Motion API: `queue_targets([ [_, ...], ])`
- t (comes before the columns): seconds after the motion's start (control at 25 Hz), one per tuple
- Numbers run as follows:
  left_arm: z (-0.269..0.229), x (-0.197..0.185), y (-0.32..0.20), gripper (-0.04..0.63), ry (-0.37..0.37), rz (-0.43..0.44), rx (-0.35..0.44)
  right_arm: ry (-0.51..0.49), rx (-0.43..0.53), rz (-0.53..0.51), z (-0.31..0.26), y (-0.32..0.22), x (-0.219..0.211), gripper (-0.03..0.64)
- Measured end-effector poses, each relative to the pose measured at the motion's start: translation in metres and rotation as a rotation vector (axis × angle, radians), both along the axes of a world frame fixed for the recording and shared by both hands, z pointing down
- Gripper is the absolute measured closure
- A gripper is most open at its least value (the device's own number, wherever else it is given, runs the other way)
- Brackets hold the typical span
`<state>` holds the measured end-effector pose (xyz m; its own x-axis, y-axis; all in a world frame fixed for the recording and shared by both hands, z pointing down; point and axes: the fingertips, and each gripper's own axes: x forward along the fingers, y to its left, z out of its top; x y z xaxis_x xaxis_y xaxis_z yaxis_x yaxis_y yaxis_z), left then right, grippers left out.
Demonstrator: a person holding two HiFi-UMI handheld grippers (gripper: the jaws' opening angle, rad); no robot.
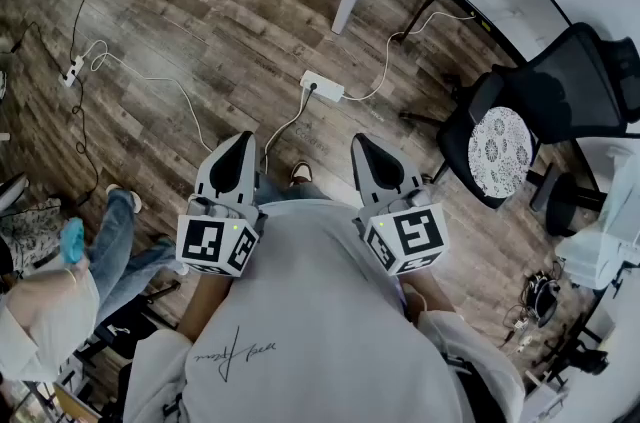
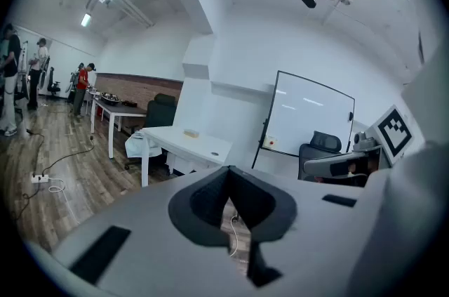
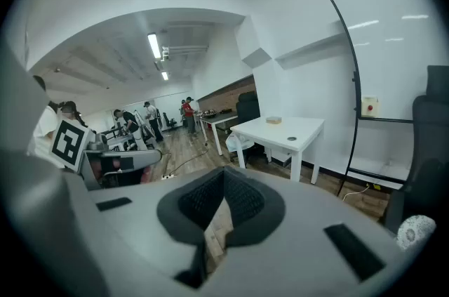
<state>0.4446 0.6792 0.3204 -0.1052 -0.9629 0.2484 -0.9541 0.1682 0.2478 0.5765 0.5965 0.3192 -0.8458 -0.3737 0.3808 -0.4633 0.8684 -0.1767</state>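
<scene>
You are holding your grey left claw (image 1: 239, 149) and grey right claw (image 1: 364, 151) pressed together, pinching nothing, above the brown wood-plank floor (image 1: 200, 41).

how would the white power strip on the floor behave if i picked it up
The power strip looks like a small rigid plastic block, so probably light and stiff. Its white cables would likely trail floppily and tug back.
</scene>
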Motion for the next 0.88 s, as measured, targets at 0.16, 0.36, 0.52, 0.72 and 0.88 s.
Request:
queue_targets([
  [0.16, -0.003, -0.002, -0.004, 0.589, 0.002, -0.028, -0.003, -0.005, -0.003, -0.014, -0.001, -0.008, -0.001, 0.611],
  [0.36, -0.002, -0.011, -0.003, 0.589, 0.0, -0.048, -0.02, -0.003, -0.008, -0.037, 0.002, -0.012, -0.011, 0.611],
  [0.52, -0.003, -0.028, -0.003, 0.589, 0.0, -0.069, -0.024, -0.033, -0.051, -0.024, 0.004, -0.02, -0.023, 0.609],
  [0.72, 0.0, -0.059, -0.013, 0.589, 0.011, -0.08, -0.001, -0.058, -0.071, -0.008, 0.001, -0.032, -0.047, 0.609],
  [0.88, 0.001, -0.095, -0.036, 0.589, 0.03, -0.074, 0.02, -0.03, -0.049, -0.015, -0.001, -0.048, -0.081, 0.609],
])
